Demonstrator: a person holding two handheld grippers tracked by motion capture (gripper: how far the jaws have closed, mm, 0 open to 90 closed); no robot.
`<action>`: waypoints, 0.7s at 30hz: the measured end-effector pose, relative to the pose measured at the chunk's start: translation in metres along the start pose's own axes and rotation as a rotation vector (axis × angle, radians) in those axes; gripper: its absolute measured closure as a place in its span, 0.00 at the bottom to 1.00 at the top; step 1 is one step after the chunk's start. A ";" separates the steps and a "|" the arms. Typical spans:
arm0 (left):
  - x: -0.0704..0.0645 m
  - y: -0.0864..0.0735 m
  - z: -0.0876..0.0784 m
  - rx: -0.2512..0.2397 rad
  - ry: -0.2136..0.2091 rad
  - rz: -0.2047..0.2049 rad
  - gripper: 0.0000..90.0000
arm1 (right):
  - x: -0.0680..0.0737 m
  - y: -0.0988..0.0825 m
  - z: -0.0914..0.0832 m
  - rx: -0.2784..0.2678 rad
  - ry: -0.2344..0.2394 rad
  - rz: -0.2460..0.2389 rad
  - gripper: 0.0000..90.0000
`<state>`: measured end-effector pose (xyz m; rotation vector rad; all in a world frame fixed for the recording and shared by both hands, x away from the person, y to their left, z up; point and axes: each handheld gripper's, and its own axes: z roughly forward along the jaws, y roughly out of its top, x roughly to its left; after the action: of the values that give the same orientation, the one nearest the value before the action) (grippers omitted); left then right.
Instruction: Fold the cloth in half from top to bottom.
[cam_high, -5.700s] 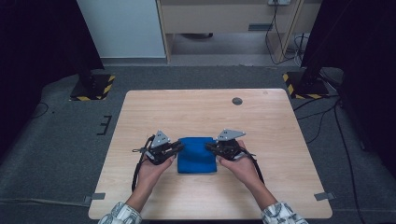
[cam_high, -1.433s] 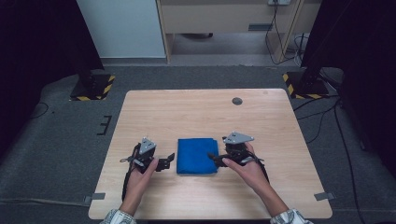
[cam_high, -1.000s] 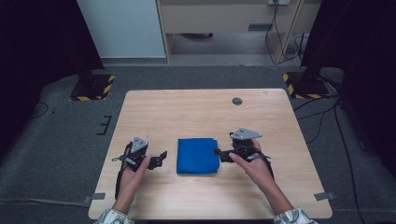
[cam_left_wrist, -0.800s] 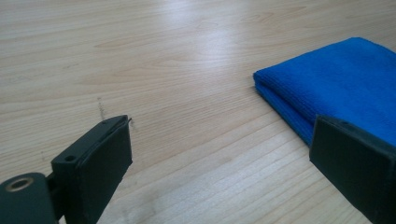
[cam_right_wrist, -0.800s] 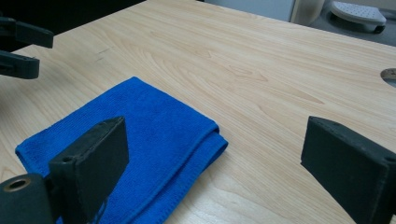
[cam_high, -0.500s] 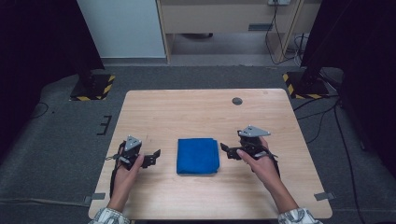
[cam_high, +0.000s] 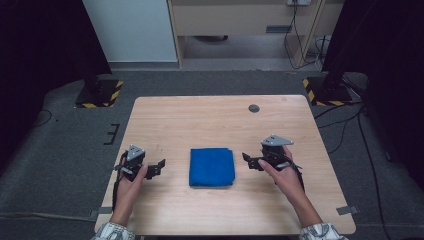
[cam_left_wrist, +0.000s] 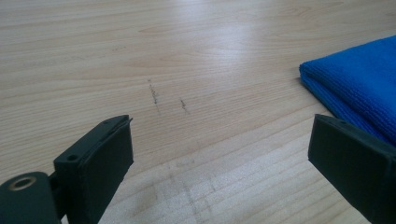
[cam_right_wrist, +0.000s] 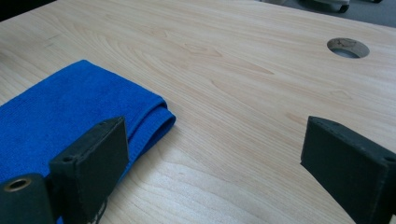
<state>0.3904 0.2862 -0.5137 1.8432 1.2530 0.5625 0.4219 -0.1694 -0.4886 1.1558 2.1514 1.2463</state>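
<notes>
The pale wooden rectangular table (cam_high: 220, 120) carries nearly everything that matters here, and its grain is bare apart from a round cable hole (cam_high: 254, 108) toward the far edge and a few faint dark scuff marks (cam_left_wrist: 154, 93) seen in the left gripper view. In the middle of the near half lies the folded blue microfibre cloth (cam_high: 212, 167), a neat, roughly square stack resting flat with its layered fold edges visible in both gripper views (cam_right_wrist: 70, 112). The left black two-jaw gripper (cam_high: 159, 165) sits on one side of it and the right black two-jaw gripper (cam_high: 247, 160) on the other, each held low over the tabletop, apart from the cloth and touching nothing. Both have their jaws spread wide with only table between them. Judging from the tidy stack and the empty jaws, the folding looks finished and the step in hand is to clear away from it. To do that well, each gripper should travel outward and a little upward, so that no jaw tip catches the soft rolled edge and drags a layer open. The right one needs more care, since its nearer jaw appears just beside the cloth's corner in its own view. The trailing cables should also be kept from sweeping across the stack.
</notes>
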 end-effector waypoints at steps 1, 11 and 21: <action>0.000 0.000 0.000 0.003 0.004 0.006 0.07 | 0.000 0.000 0.000 0.002 -0.002 0.001 0.09; 0.002 -0.001 0.000 0.020 0.012 0.016 0.07 | -0.020 -0.004 -0.014 -0.013 -0.044 0.033 0.09; 0.007 -0.003 0.001 0.037 0.026 0.022 0.07 | -0.045 -0.014 -0.022 0.002 -0.099 0.080 0.09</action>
<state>0.3920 0.2925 -0.5176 1.8876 1.2695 0.5807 0.4265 -0.2215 -0.4916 1.2881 2.0534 1.1933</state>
